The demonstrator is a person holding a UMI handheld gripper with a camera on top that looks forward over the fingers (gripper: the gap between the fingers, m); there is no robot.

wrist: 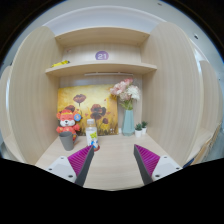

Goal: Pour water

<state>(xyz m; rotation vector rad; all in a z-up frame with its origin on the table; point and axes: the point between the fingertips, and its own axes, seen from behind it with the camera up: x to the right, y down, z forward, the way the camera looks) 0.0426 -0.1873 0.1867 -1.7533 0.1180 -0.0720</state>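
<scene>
While nothing is held between them, the fingers of the gripper [114,163] are spread wide above a pale wooden desk [112,150] set in a shelved alcove [103,68]. A floral picture [88,108] is seen at the back, beside a blue vase of flowers [128,120]. A red plush toy [67,124] is placed left, and a small bottle [92,136], just beyond the left finger, stands upright.

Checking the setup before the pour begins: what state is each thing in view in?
gripper: open, fingers empty, held above the table
bottle: upright on the table, just beyond the fingers, cap on
vase: upright, holding flowers
plush toy: sitting upright in a pot
upper shelf: holds a small round purple thing
</scene>
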